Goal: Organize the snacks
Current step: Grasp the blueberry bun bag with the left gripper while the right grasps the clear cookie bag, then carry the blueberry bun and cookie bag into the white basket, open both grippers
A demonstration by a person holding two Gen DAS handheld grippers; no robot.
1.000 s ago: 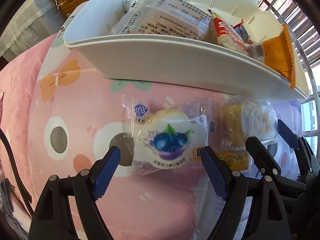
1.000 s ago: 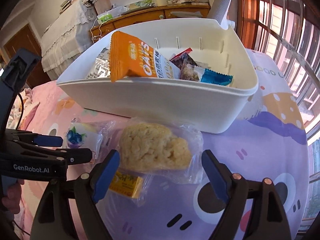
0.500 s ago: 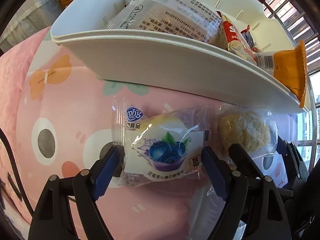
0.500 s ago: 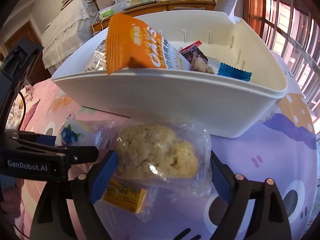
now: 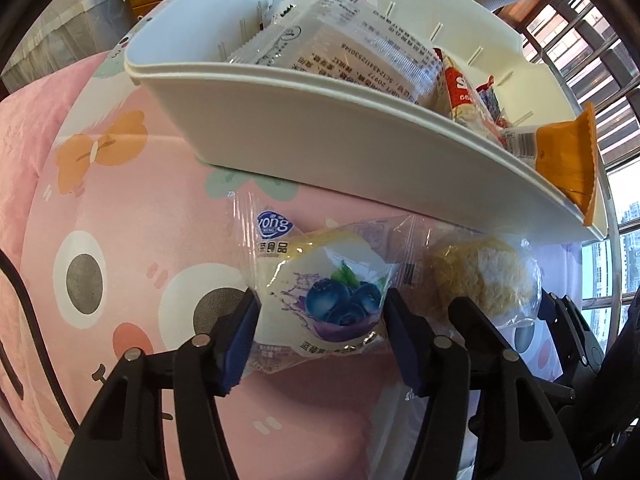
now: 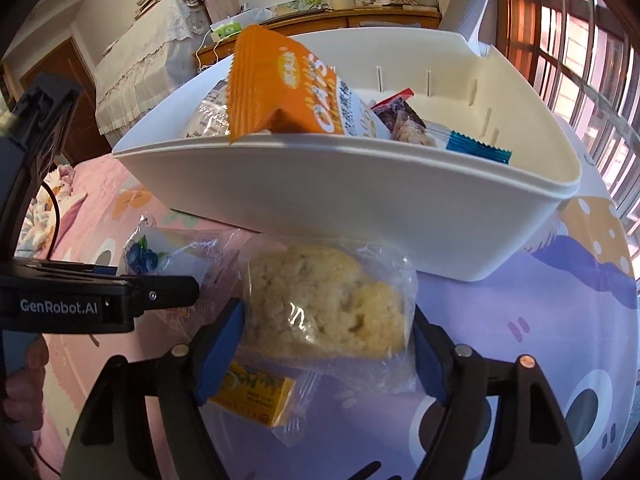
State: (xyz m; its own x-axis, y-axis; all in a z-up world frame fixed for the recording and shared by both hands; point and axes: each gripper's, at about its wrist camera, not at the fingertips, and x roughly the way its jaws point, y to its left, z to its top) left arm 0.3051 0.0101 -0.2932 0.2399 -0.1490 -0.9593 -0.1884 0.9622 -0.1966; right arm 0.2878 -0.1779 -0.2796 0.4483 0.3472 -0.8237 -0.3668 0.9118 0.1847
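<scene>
Both tools are closing: the left tool [image 5: 320, 320] around the blueberry pack [image 5: 320, 300], the right tool [image 6: 326, 344] around the cookie bag [image 6: 324, 300]; the bin [image 6: 360, 208] is lying just ahead.

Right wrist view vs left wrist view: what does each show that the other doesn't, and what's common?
Right wrist only: a small yellow boxed snack in clear wrap, a blue foil wrapper in the bin, the wooden sideboard behind.

Left wrist only: the barcode-printed clear packet in the bin, the orange bow print on the pink cloth.

Both: white plastic bin, orange oat packet, blueberry-print pastry packet between the closing left jaws, pale crumbly cookie in a clear bag between the closing right jaws.
</scene>
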